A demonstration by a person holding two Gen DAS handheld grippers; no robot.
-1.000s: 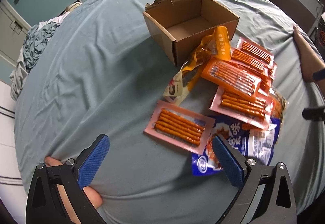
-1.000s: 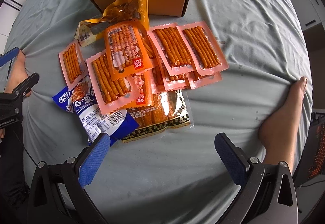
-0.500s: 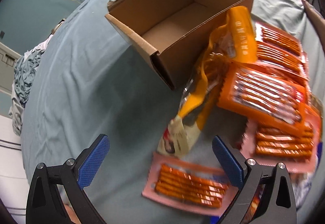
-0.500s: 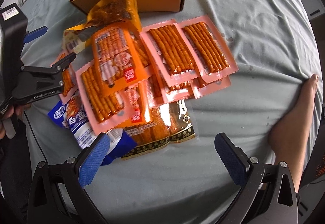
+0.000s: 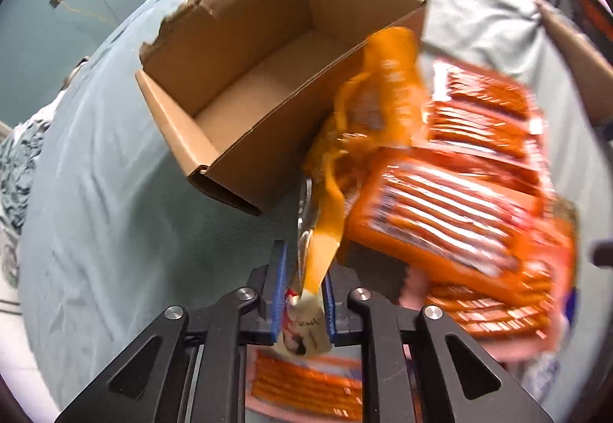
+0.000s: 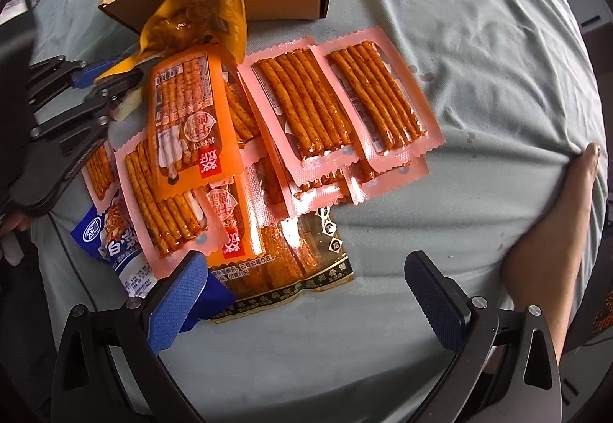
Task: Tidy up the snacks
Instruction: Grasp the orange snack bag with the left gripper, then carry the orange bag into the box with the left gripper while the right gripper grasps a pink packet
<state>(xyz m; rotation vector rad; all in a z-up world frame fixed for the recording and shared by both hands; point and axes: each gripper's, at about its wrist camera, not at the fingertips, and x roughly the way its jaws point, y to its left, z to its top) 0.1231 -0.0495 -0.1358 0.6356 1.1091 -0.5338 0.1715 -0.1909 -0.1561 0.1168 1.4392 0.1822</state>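
Left gripper [image 5: 302, 302] jaws have just closed on the yellow pouch [image 5: 367, 124] where it leans on the box [image 5: 214, 86] on the bed, so boxing can start; right gripper [image 6: 302, 289] jaws open, empty, over the snack pile [image 6: 237, 139].
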